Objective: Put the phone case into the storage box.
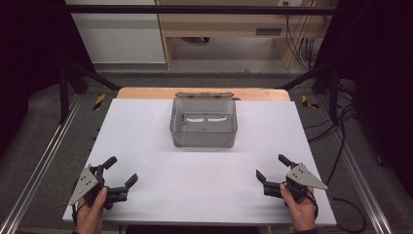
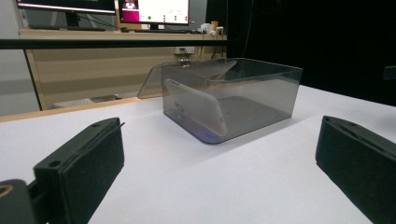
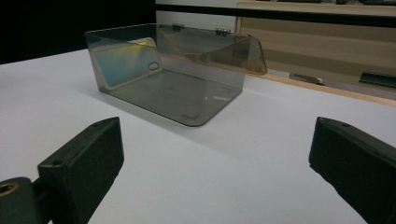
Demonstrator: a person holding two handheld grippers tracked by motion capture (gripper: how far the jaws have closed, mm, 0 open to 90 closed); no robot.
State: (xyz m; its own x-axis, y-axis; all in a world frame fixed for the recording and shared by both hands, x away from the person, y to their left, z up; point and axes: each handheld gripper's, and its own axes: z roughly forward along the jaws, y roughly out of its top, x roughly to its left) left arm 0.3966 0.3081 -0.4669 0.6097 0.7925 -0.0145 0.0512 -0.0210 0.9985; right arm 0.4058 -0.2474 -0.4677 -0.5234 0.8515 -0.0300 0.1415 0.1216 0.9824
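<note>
At the desk's (image 1: 146, 146) near edge, the left hand-held gripper (image 1: 121, 171) and right hand-held gripper (image 1: 271, 168) rest with jaws spread apart, both well apart from the smoky plastic box (image 1: 204, 123) with a phone case (image 2: 196, 111) leaning inside.

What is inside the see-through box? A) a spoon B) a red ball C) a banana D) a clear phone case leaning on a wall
D: a clear phone case with a camera hole leans against one inner wall of the smoky see-through box, whose lid is open.
</note>
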